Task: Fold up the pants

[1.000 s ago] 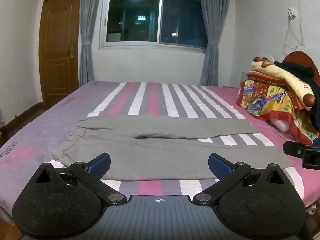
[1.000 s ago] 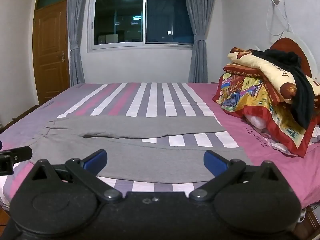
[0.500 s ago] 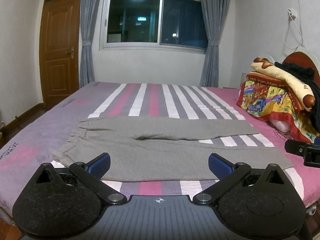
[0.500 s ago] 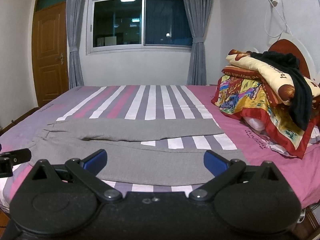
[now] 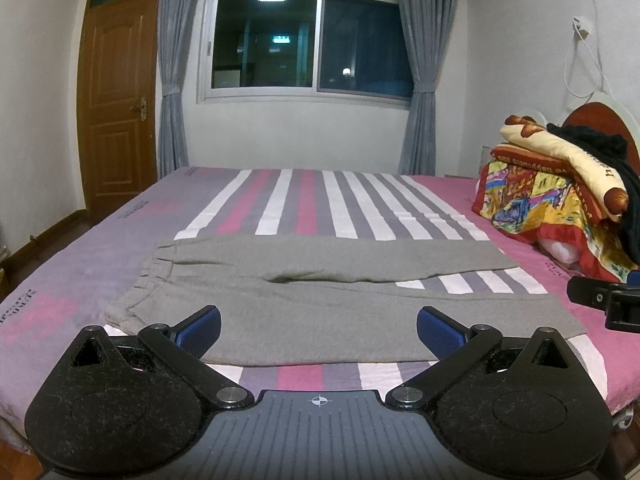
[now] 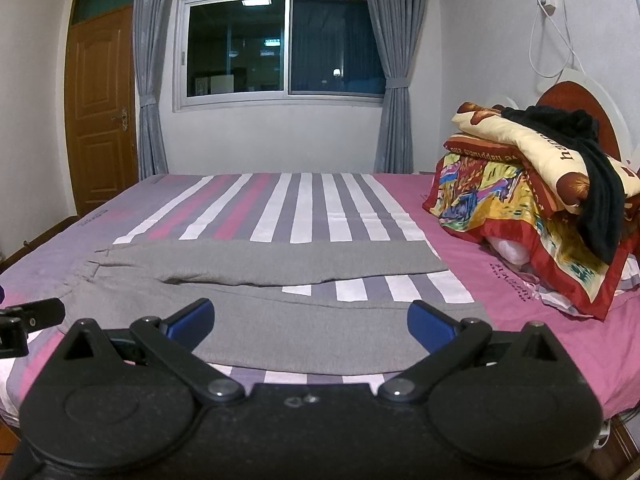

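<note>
A pair of plain grey knit sweatpants (image 5: 320, 292) lies flat across the near half of a bed covered by a pink, purple and white striped sheet (image 5: 304, 204), waistband toward the brown wooden door (image 5: 116, 96) and both legs running away from it, a narrow wedge of sheet showing between them near the cuffs. Spread out this way, every edge is exposed, which looks like a deliberate starting layout for folding one leg over the other. The left gripper (image 5: 318, 326) hangs just short of the pants' near edge with its blue-padded fingers (image 5: 200, 324) wide apart and nothing between them; the right gripper (image 6: 310, 320) hovers the same way toward the cuff end, fingers spread and empty. Neither touches the cloth, so the fold appears not yet begun. The near hem runs almost parallel to the bed's front edge, with a thin strip of sheet in front of it, giving little slack for sliding a finger under. Beyond the far leg, the sheet stretches unobstructed toward the dark window (image 5: 308, 40). A heap of colourful folded quilts topped by a black garment (image 6: 560, 184) sits on the side of the pants farthest from the door, well apart from the cuffs.
</note>
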